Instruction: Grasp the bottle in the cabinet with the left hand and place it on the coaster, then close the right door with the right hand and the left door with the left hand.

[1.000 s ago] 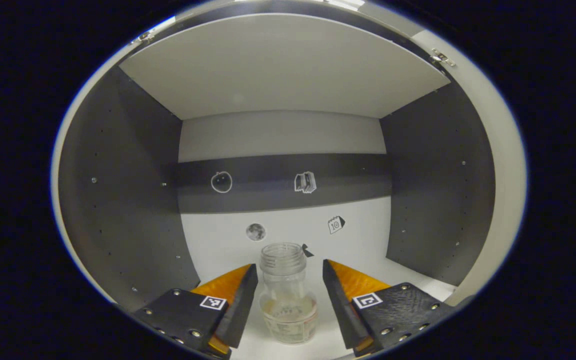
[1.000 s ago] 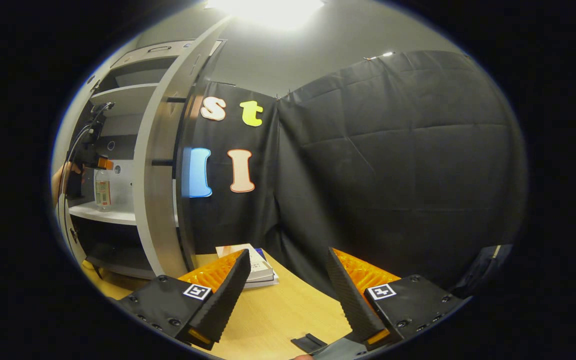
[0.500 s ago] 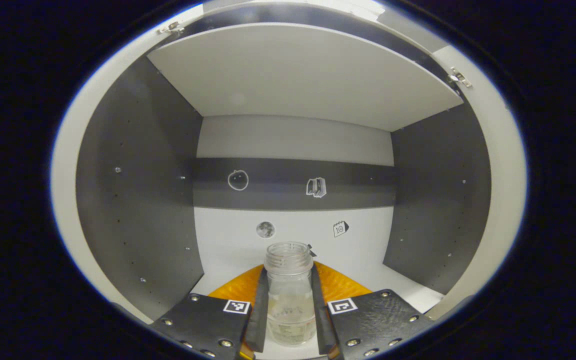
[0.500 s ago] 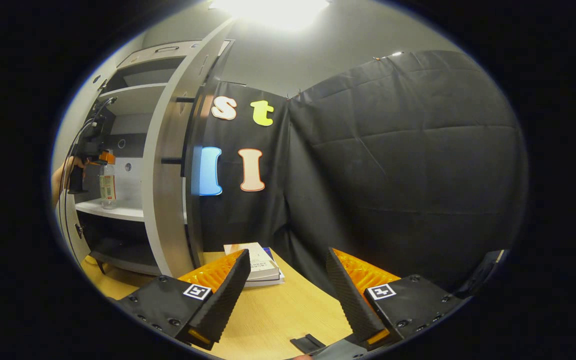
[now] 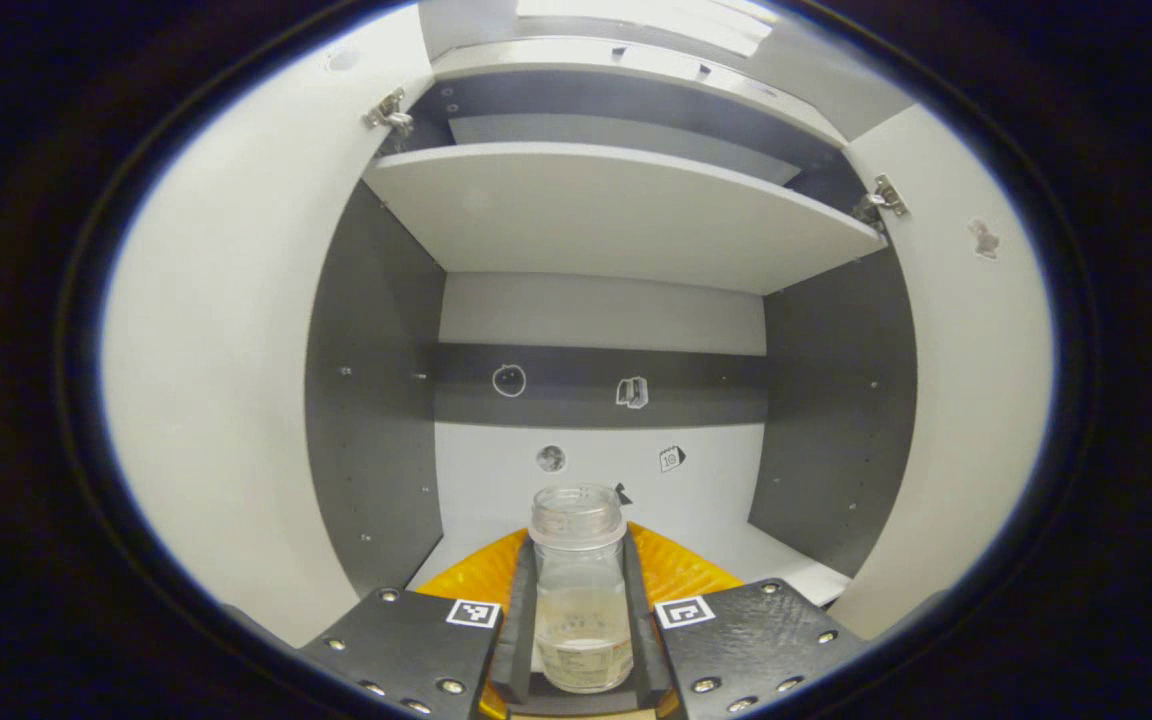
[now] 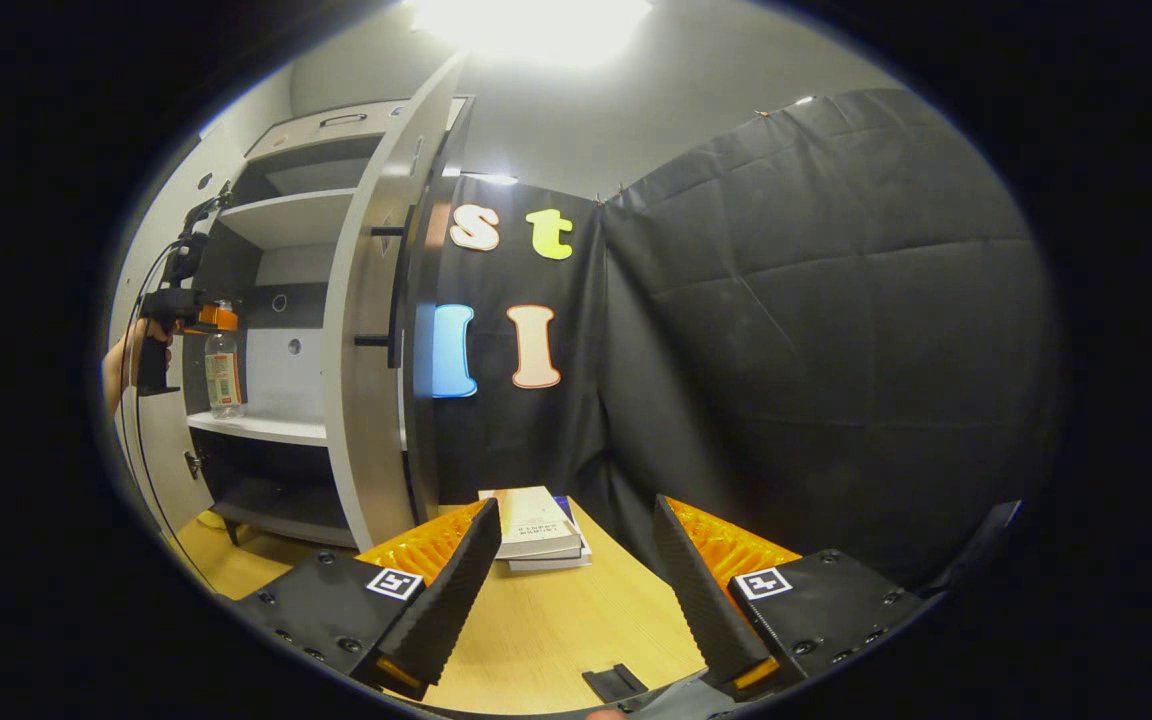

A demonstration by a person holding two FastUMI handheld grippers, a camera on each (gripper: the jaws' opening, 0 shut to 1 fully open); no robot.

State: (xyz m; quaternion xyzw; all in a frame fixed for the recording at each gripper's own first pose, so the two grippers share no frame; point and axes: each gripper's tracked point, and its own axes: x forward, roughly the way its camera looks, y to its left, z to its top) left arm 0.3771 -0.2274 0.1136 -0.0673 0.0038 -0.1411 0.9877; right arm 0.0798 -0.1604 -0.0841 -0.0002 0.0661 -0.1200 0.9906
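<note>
**Bottle held upright at the cabinet's open front**

The bottle (image 5: 579, 590) is clear plastic with a threaded, capless neck, a little pale liquid low inside and a label band round its lower body. It stands upright, clamped at both sides between the fingers of the left gripper (image 5: 579, 625). In the right gripper view it sits just above the front edge of the white shelf (image 6: 261, 428) of the cabinet (image 5: 376, 400). The right door (image 6: 366, 330) and left door (image 5: 226, 380) both stand wide open.
</note>
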